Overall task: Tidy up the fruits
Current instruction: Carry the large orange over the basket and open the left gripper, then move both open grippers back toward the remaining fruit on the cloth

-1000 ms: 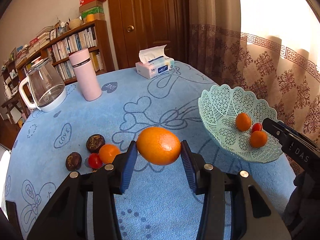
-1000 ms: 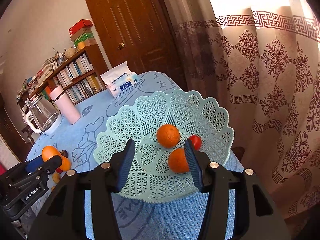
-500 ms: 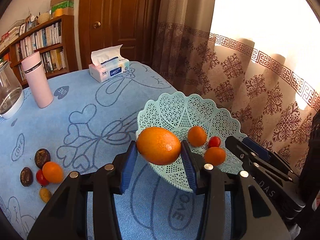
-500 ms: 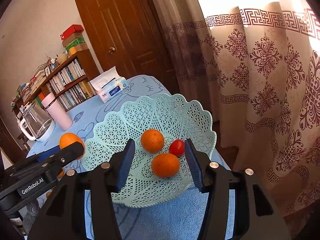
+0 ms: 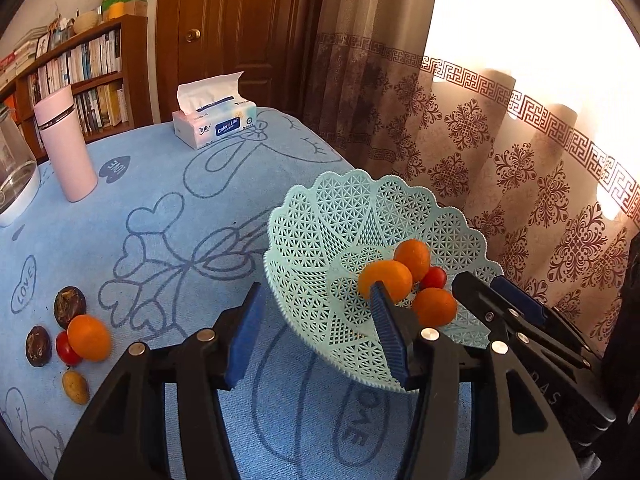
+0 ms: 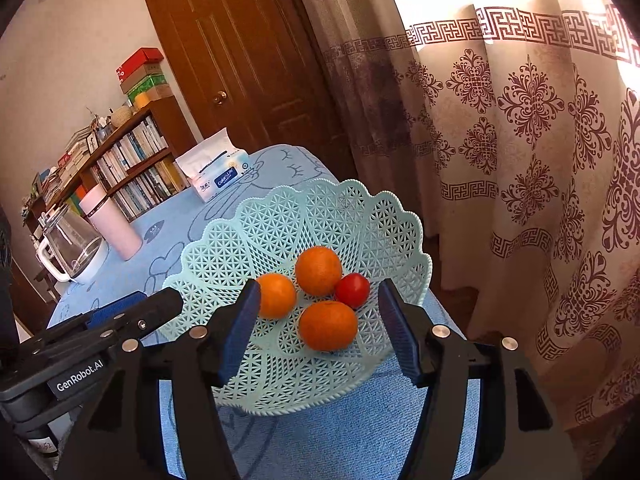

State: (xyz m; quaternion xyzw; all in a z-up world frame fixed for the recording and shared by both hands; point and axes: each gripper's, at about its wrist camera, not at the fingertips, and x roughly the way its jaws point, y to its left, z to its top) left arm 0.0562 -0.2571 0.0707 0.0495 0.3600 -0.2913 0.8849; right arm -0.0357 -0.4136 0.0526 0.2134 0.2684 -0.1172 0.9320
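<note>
A mint lattice basket (image 5: 320, 216) (image 6: 280, 216) stands at the table's right edge. It holds three oranges (image 6: 319, 270), (image 6: 328, 330), (image 6: 276, 295) and a red tomato (image 6: 352, 290). My left gripper (image 5: 316, 328) hovers at the basket's near rim, its jaws opening and empty. The orange (image 5: 384, 280) it carried lies in the basket just past its right finger. My right gripper (image 6: 320, 320) hangs over the basket's front, jaws opening, with nothing gripped. On the cloth at left lie an orange (image 5: 89, 338), a tomato (image 5: 66, 348), two dark passion fruits (image 5: 70, 306) and a small yellow fruit (image 5: 75, 387).
A tissue box (image 5: 214, 124), a pink flask (image 5: 66, 148) and a glass kettle (image 5: 16, 176) stand at the back of the blue tablecloth. A patterned curtain (image 6: 520, 160) hangs close behind the basket. A bookshelf and a brown door are behind the table.
The left gripper swung right to the basket, spread its jaws and let go of the orange, which now lies in the basket. The right gripper's jaws also widened.
</note>
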